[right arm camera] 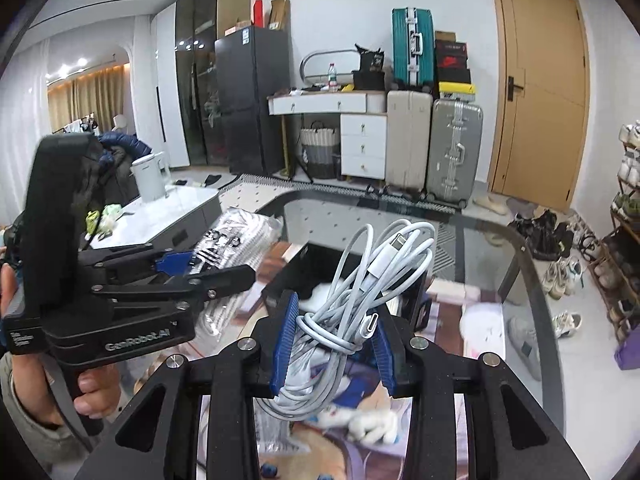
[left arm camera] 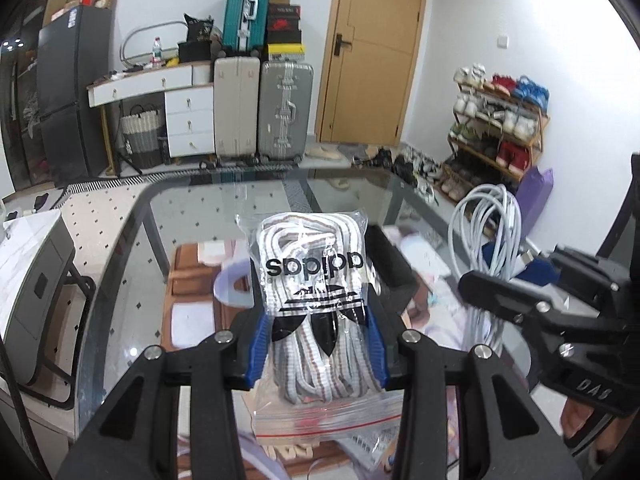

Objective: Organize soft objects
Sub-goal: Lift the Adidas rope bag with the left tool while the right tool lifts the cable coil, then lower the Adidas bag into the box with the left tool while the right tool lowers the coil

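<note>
Left gripper (left arm camera: 316, 344) clamped on a clear zip bag of striped laces (left arm camera: 316, 292), blue pads (left arm camera: 258, 344) pressing both sides near the bag's middle, so the bag stands up between the fingers with its zip end hanging below. Right gripper (right arm camera: 332, 348) closed around a bundle of white charging cable (right arm camera: 360, 280), pinched at the wrapped waist, probably so the loops stay together. Both loads held in the air above a glass table (left arm camera: 120, 248), side by side yet apart. Black box (right arm camera: 304, 264) just beyond the cable, likely the place for such soft things. No lowering toward it yet.
</note>
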`<state>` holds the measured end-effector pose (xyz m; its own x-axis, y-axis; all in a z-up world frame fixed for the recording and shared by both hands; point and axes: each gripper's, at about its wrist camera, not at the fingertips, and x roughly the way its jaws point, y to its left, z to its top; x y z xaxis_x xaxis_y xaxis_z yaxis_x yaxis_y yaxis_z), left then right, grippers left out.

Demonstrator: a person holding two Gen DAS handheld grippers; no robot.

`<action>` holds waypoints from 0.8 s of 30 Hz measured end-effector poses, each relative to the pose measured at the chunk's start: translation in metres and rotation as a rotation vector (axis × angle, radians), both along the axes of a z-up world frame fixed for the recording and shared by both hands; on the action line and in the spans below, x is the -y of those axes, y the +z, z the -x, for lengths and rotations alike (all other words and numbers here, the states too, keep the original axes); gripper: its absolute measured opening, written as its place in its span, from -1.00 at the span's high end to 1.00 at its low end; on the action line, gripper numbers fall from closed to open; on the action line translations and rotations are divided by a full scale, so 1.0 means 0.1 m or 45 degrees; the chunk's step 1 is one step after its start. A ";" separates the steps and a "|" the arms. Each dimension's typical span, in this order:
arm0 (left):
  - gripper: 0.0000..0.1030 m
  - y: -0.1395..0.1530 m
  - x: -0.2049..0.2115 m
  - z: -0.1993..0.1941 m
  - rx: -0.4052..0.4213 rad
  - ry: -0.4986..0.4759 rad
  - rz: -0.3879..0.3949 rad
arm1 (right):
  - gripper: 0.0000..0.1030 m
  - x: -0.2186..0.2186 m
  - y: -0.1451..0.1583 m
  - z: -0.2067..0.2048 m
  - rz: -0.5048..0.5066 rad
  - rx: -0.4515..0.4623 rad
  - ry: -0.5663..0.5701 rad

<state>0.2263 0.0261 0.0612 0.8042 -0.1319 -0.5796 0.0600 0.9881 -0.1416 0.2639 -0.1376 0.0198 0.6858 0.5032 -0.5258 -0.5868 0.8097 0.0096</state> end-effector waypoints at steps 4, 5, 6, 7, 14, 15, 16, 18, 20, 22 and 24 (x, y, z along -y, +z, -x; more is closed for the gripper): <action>0.22 0.12 -0.05 -0.07 0.074 0.010 0.016 | 0.31 -0.01 0.11 -0.13 -0.021 0.038 -0.046; 0.22 0.14 -0.06 -0.09 0.082 0.011 0.022 | 0.31 -0.01 0.13 -0.18 -0.027 0.046 -0.058; 0.22 0.15 -0.08 -0.13 0.095 0.013 0.028 | 0.31 -0.02 0.15 -0.22 -0.029 0.051 -0.069; 0.22 0.15 -0.10 -0.16 0.107 0.011 0.031 | 0.31 -0.03 0.16 -0.26 -0.028 0.055 -0.077; 0.22 0.06 -0.21 -0.53 0.102 0.043 0.034 | 0.31 -0.20 0.16 -0.60 0.041 0.122 -0.142; 0.22 0.03 -0.21 -0.56 0.100 0.053 0.022 | 0.31 -0.22 0.13 -0.66 0.054 0.122 -0.153; 0.22 -0.02 -0.20 -0.60 0.096 0.061 0.014 | 0.31 -0.24 0.09 -0.73 0.072 0.108 -0.168; 0.22 -0.08 -0.20 -0.68 0.074 0.064 0.023 | 0.31 -0.26 0.00 -0.86 0.089 0.067 -0.186; 0.22 -0.13 -0.18 -0.76 0.051 0.071 0.022 | 0.31 -0.29 -0.08 -0.98 0.086 0.023 -0.188; 0.22 -0.18 -0.14 -0.84 0.024 0.083 0.012 | 0.31 -0.33 -0.14 -1.05 0.098 0.001 -0.191; 0.22 -0.26 -0.11 -0.91 -0.008 0.092 0.011 | 0.31 -0.36 -0.21 -1.14 0.131 -0.018 -0.199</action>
